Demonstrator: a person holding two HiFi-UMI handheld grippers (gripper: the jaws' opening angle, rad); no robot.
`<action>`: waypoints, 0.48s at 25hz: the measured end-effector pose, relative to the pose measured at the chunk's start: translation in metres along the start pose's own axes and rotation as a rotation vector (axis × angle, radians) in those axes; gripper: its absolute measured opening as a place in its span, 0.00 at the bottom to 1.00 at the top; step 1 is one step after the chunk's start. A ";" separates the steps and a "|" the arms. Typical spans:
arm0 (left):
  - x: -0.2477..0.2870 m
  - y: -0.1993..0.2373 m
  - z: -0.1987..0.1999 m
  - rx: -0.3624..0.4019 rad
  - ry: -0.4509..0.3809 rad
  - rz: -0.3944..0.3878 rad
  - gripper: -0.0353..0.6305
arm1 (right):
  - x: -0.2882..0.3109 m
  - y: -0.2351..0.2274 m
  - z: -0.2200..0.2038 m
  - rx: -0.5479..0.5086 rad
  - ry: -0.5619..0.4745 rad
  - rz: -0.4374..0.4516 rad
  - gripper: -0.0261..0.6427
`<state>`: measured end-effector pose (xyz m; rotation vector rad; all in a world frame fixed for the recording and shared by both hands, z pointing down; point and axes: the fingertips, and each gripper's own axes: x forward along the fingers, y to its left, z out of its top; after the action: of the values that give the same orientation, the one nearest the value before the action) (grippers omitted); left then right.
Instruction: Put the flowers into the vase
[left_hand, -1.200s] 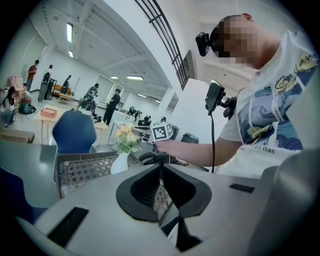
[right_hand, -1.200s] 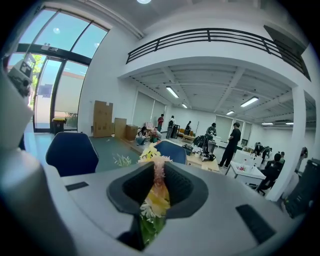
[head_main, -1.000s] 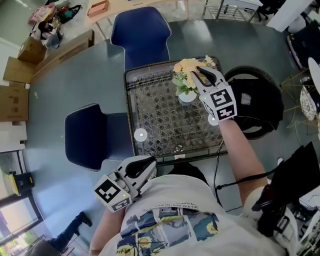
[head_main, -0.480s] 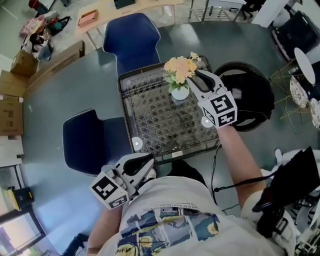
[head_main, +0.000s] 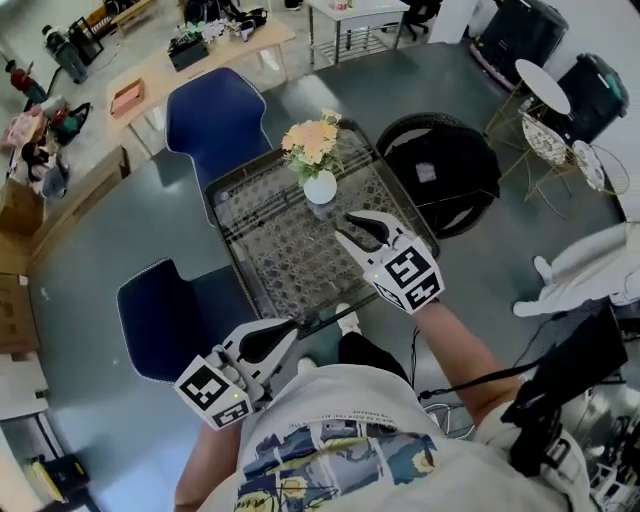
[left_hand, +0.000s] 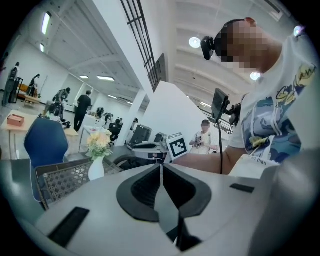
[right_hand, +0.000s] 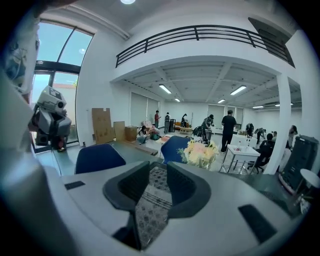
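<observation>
No text can be read.
Small print on the shirt (head_main: 355, 410) is too fine to make out; the left gripper (head_main: 292, 324) and right gripper (head_main: 346, 224) bear only black-and-white square markers, no letters.

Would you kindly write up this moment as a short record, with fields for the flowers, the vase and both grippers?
flowers: standing in the vase
vase: white, upright, on the table's far side
right gripper: open, empty, above the table, apart from the vase
left gripper: shut, empty, off the table near the person's shirt
task: looks done
</observation>
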<state>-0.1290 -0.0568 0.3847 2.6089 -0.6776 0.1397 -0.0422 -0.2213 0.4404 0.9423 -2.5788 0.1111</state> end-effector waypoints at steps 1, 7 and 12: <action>-0.003 -0.006 -0.002 0.004 0.007 -0.017 0.07 | -0.008 0.014 -0.004 0.015 0.010 0.006 0.21; -0.029 -0.038 -0.021 0.019 0.033 -0.069 0.07 | -0.057 0.103 -0.022 0.114 0.035 0.038 0.21; -0.044 -0.061 -0.041 0.042 0.046 -0.110 0.07 | -0.084 0.163 -0.042 0.143 0.053 0.055 0.18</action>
<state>-0.1372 0.0281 0.3893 2.6669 -0.5195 0.1820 -0.0731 -0.0360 0.4558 0.9049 -2.5754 0.3354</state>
